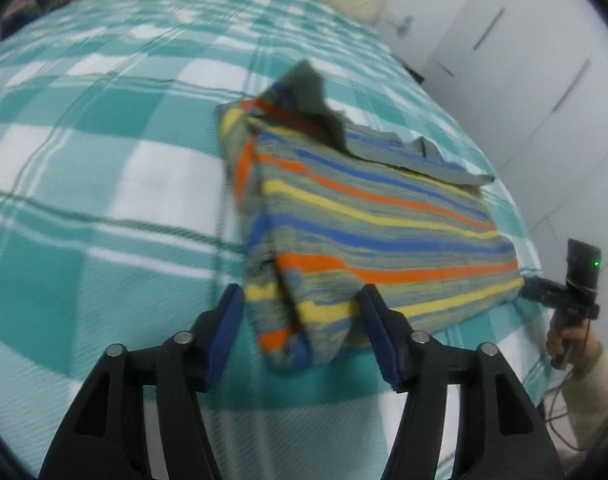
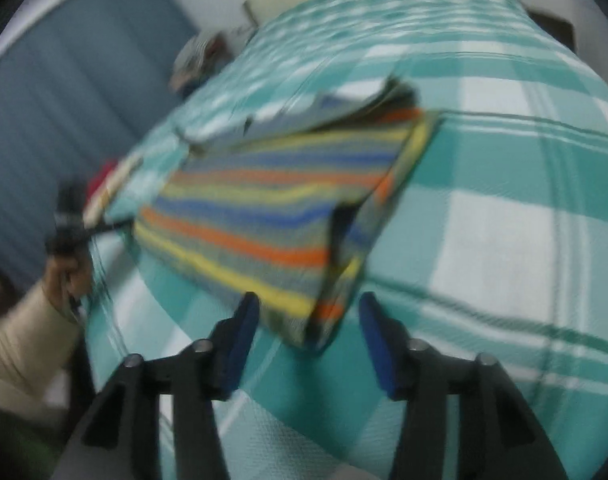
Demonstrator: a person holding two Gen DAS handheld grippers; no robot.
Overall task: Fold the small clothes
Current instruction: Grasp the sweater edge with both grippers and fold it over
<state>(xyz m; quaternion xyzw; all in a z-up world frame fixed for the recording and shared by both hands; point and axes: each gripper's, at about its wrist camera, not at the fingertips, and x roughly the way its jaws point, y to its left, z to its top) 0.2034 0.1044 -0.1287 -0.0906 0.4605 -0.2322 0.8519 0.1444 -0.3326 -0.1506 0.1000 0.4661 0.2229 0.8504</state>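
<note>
On the teal-checked bedspread [image 1: 104,184], toward its wardrobe-side edge, lies a striped garment [image 1: 376,216], already doubled into a thick rectangle, one dark flap [image 1: 312,108] poking up at the far end. Left gripper [image 1: 300,312] hovering at the garment's near corner, jaws spread wide apart, nothing held. Right gripper [image 2: 308,320] likewise parted and empty, at the opposite near corner of the garment [image 2: 280,208]. Judged as the start of another fold. To do it well: slide one finger of each gripper under all layers at the corners, pinch the whole stack rather than the top sheet, lift both ends level, carry them over evenly toward the garment's far edge, tuck that loose flap inside, release only once edges align. Blur in both views hides fine detail.
</note>
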